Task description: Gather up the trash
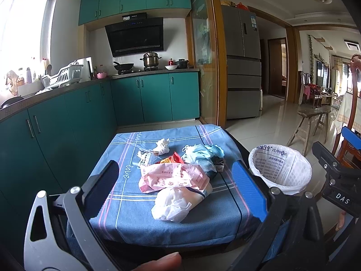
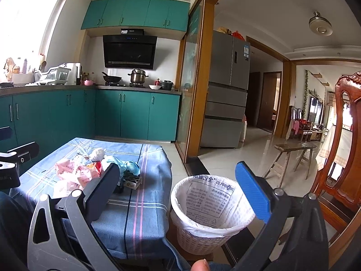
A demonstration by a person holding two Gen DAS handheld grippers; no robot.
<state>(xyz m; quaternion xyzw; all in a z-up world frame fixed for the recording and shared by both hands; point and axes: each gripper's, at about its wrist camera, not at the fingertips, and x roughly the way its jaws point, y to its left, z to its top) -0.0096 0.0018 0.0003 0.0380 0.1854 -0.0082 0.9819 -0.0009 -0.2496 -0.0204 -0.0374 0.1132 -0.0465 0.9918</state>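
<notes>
The left gripper (image 1: 176, 185) hangs over the desk (image 1: 126, 216) with its fingers spread wide, holding nothing. The trash pile (image 1: 178, 174) lies at desk centre. The right gripper (image 2: 180, 194), equally spread and unladen, hovers above the wastebasket (image 2: 203, 239) at the desk's 3 o'clock.

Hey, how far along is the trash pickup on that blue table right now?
Nothing looks done yet: the lined bin shows no trash in the part of its inside that is visible. Nothing is in hand either; the left gripper and right gripper are both open and hold nothing. Left to collect: the whole pile on the tablecloth, including the pink wrapper, white bag and crumpled tissue.
</notes>
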